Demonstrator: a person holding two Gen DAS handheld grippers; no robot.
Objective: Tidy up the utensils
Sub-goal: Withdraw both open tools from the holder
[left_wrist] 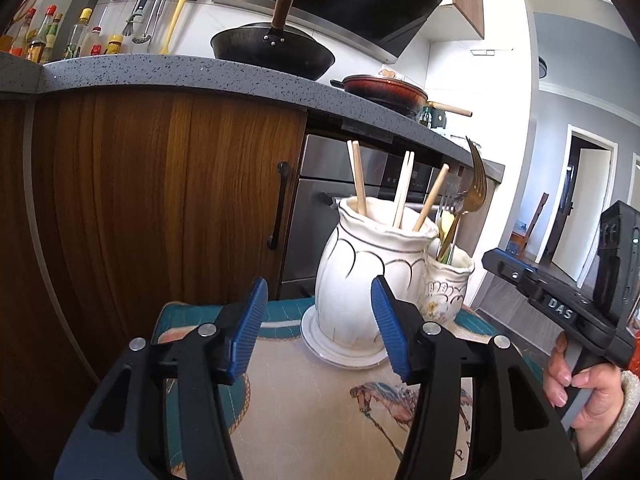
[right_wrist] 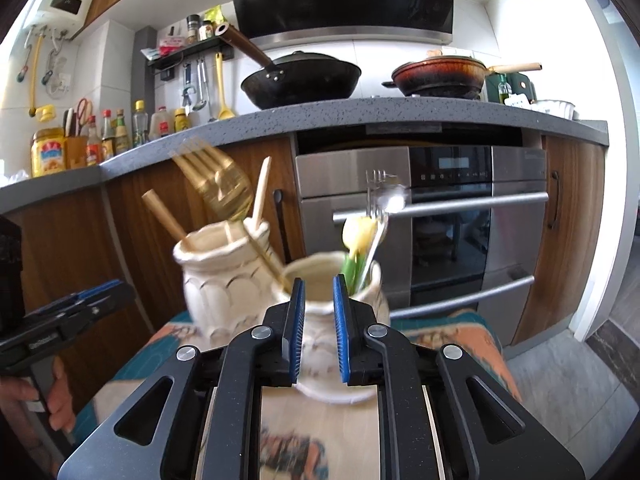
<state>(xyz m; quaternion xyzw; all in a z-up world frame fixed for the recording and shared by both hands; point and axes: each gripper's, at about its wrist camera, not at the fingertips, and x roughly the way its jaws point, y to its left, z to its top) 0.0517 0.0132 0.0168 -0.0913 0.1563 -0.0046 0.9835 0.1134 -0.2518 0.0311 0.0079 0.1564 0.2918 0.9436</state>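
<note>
A large white vase (left_wrist: 360, 272) holds several wooden chopsticks (left_wrist: 404, 188) and stands on a white saucer (left_wrist: 320, 344). Touching its right side is a small cream jar (left_wrist: 448, 284) with a gold fork (left_wrist: 478, 176), a silver fork and a yellow-handled utensil in it. My left gripper (left_wrist: 319, 284) is open just in front of the vase, nothing between its blue pads. My right gripper (right_wrist: 319, 282) has its jaws a little apart right before the small jar (right_wrist: 320, 340), gripping nothing. The gold fork (right_wrist: 216, 184) is blurred and leans left over the vase (right_wrist: 224, 280).
A horse-print cloth (left_wrist: 320, 420) covers the surface under the vases. Behind are a wooden cabinet door (left_wrist: 160, 200), a steel oven (right_wrist: 460, 220), and a grey counter (right_wrist: 360, 114) with a black wok (right_wrist: 300, 80) and a red pan (right_wrist: 440, 76). A hand (left_wrist: 584, 392) holds the other gripper.
</note>
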